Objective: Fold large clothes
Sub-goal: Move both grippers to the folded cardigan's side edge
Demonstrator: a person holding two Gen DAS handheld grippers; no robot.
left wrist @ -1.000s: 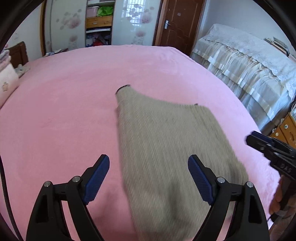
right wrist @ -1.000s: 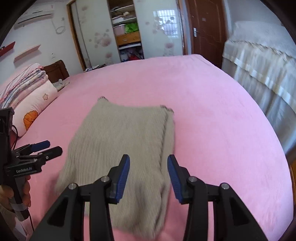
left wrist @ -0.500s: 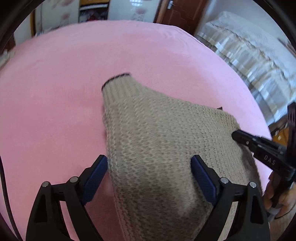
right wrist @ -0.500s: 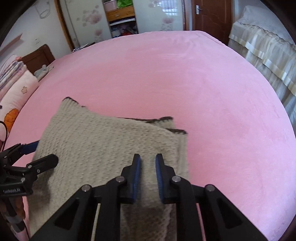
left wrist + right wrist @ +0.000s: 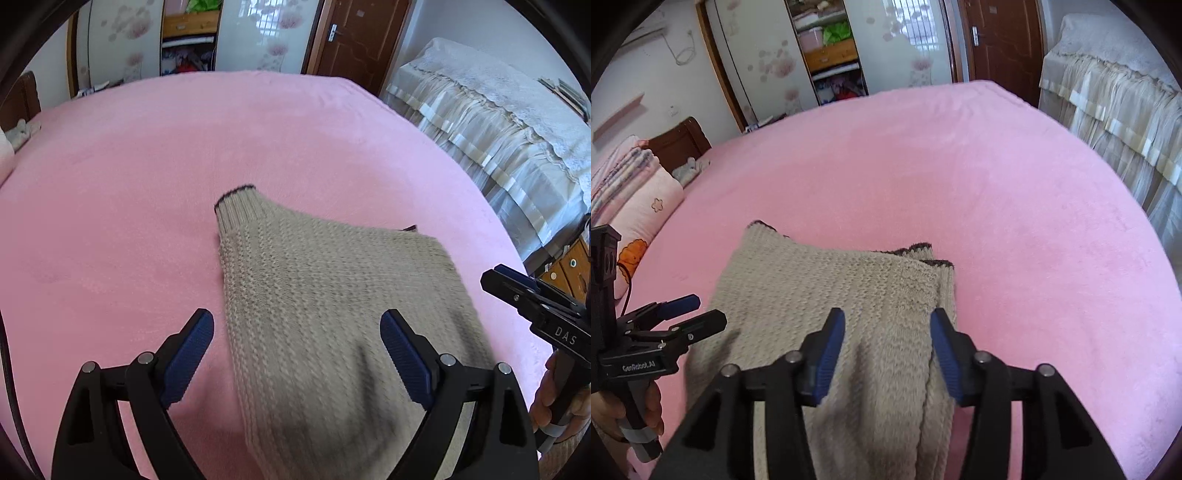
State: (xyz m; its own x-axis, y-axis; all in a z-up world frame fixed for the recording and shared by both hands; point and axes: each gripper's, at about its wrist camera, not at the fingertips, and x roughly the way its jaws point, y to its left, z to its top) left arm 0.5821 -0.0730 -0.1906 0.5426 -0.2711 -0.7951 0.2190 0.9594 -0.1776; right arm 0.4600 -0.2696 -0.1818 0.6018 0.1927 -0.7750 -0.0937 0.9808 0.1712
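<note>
Sweater: we see the beige knit sweater [image 5: 332, 314] lying folded on the pink bed [image 5: 129, 203].
Left claw [image 5: 687, 314]: spread wide, empty; we read "GenRobot.AI".
Right claw [image 5: 886, 347]: opening above the sweater, pads clear; we read "DAS".

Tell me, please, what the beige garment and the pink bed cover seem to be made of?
Garment: chunky knit, probably wool or acrylic yarn; rows of stitches and a ribbed, dark-trimmed edge show. Matte, slightly fuzzy.
Bed cover: soft plush, probably fleece; its short nap shows faint brush marks and no weave. Fibre cannot be told.
</note>
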